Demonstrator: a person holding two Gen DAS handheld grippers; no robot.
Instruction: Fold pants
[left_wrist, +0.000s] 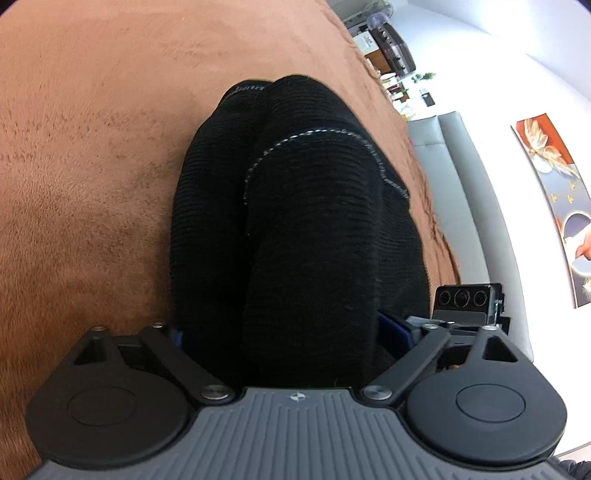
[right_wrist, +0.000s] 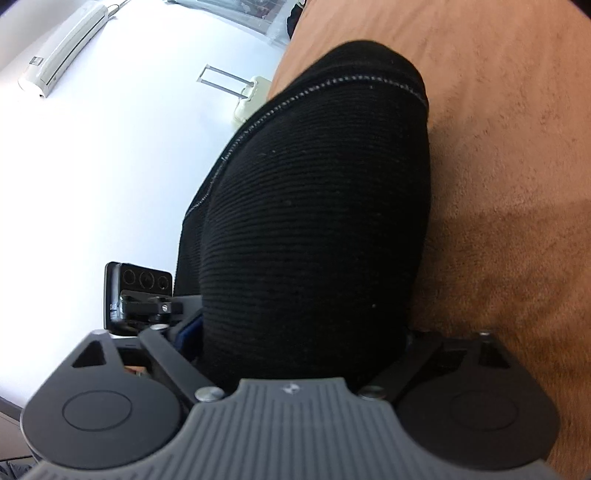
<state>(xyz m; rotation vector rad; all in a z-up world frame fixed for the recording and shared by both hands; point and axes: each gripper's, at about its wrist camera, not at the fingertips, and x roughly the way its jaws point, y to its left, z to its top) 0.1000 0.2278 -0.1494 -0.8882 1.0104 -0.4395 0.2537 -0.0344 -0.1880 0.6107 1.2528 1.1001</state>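
Note:
Black ribbed pants (left_wrist: 295, 221) with pale stitched seams hang forward over a brown plush blanket (left_wrist: 92, 166). My left gripper (left_wrist: 291, 343) is shut on the pants; the cloth bunches between its jaws and hides the fingertips. In the right wrist view the same pants (right_wrist: 314, 221) fill the middle, lifted above the blanket (right_wrist: 509, 184). My right gripper (right_wrist: 303, 350) is shut on the pants too, fingertips buried in cloth. Each view shows the other gripper's camera block: the right one (left_wrist: 465, 299) and the left one (right_wrist: 140, 295), close beside each other.
A grey sofa (left_wrist: 454, 177) and a wall picture (left_wrist: 554, 206) lie to the right in the left wrist view, with cluttered shelves (left_wrist: 388, 44) beyond. The right wrist view shows a white wall, an air conditioner (right_wrist: 62, 48) and a pale suitcase (right_wrist: 251, 96).

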